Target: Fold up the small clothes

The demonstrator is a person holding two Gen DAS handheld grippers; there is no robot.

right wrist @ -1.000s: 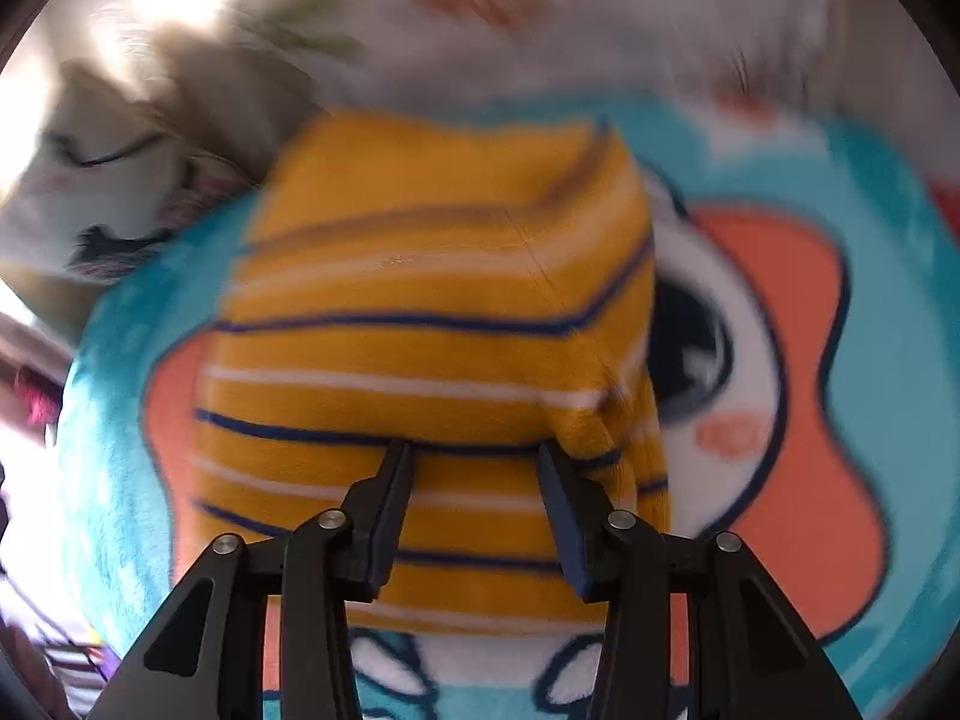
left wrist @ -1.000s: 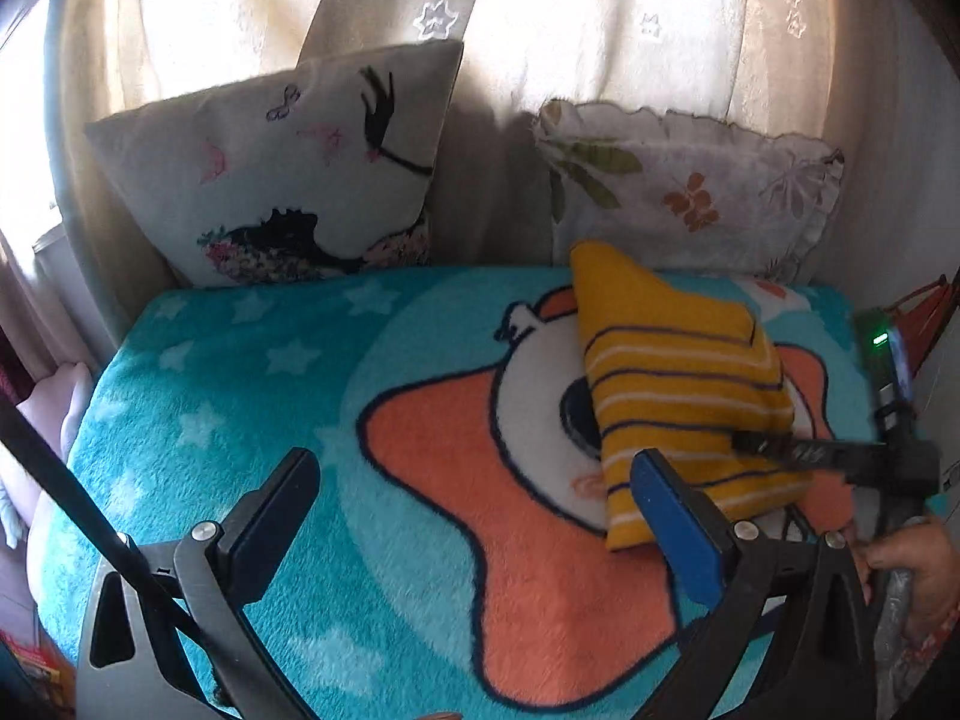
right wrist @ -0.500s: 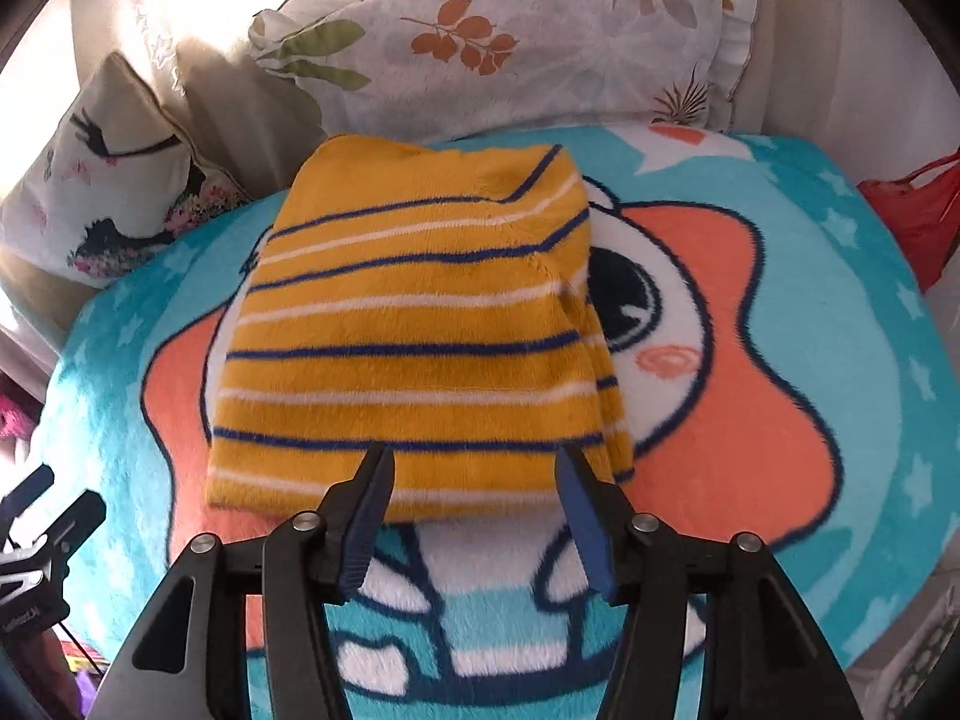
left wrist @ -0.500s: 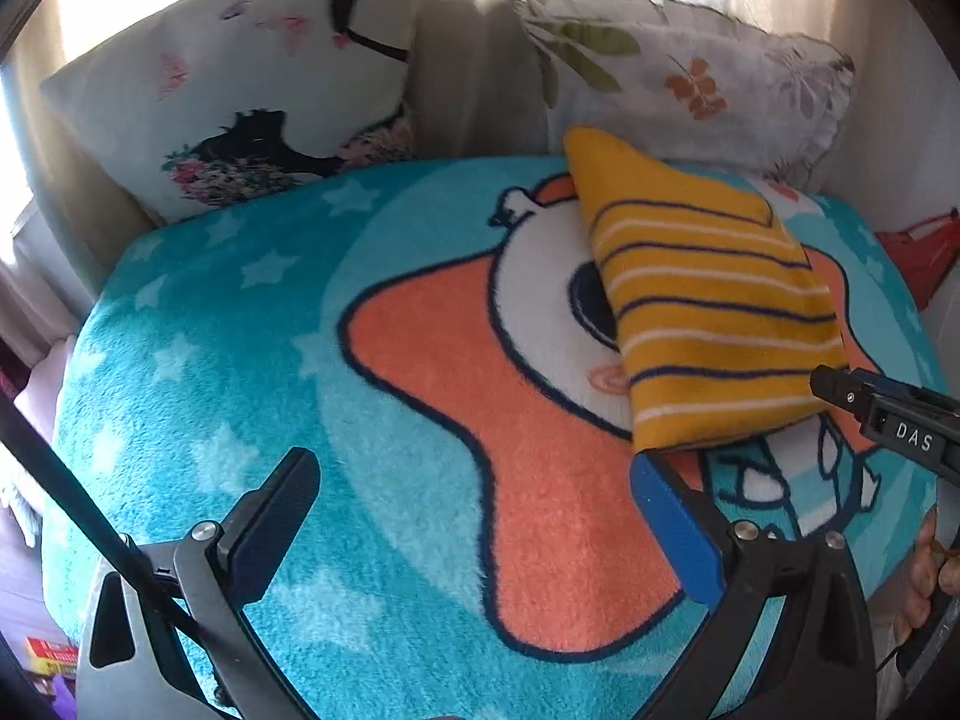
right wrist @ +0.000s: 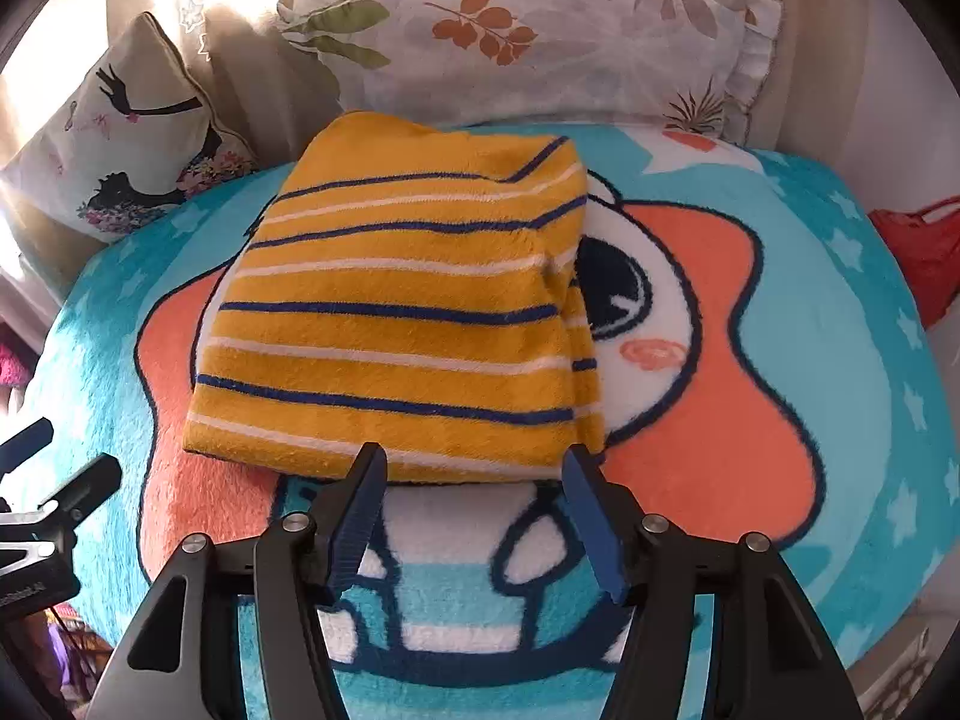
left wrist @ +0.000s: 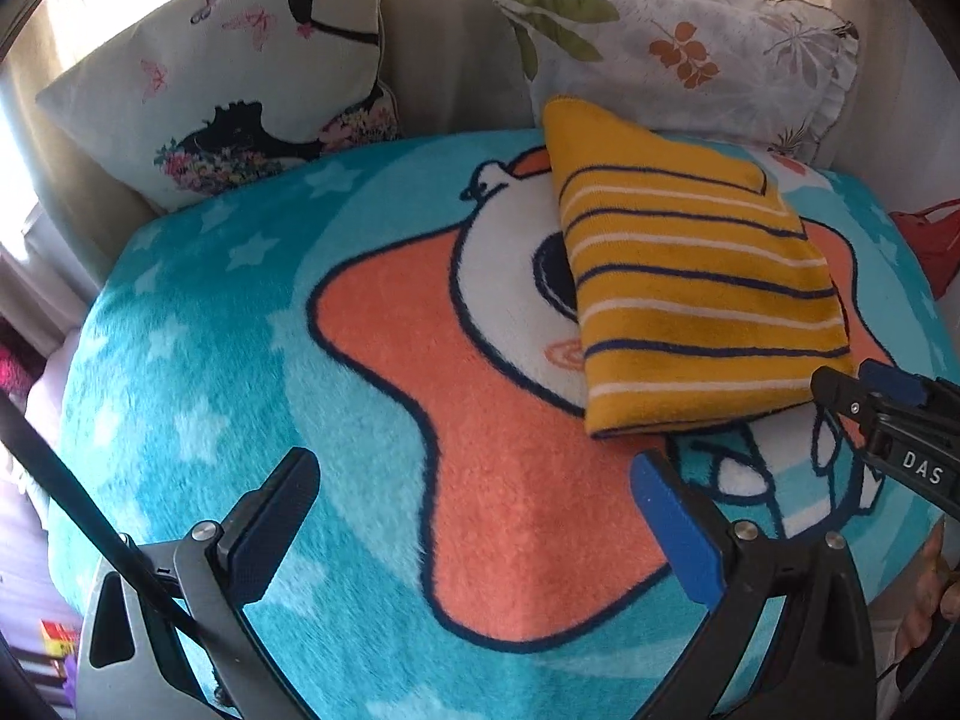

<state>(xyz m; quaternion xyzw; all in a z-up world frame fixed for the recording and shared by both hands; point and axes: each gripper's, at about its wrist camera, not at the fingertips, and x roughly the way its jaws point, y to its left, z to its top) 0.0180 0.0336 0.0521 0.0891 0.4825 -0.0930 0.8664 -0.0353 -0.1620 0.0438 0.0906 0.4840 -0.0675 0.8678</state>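
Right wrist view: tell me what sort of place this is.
Probably a home bedroom or sitting nook: a plush turquoise cartoon blanket covers a bed or couch, two printed pillows lean against a curtained backdrop, and a folded yellow striped garment lies on top.

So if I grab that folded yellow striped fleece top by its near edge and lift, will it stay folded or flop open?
The folded yellow striped fleece top will probably flop: it looks like soft, plush fabric, and loose layers show along its right side. It likely weighs little, being small and thin. On the fuzzy turquoise cartoon blanket, a push would probably bunch it rather than slide it.
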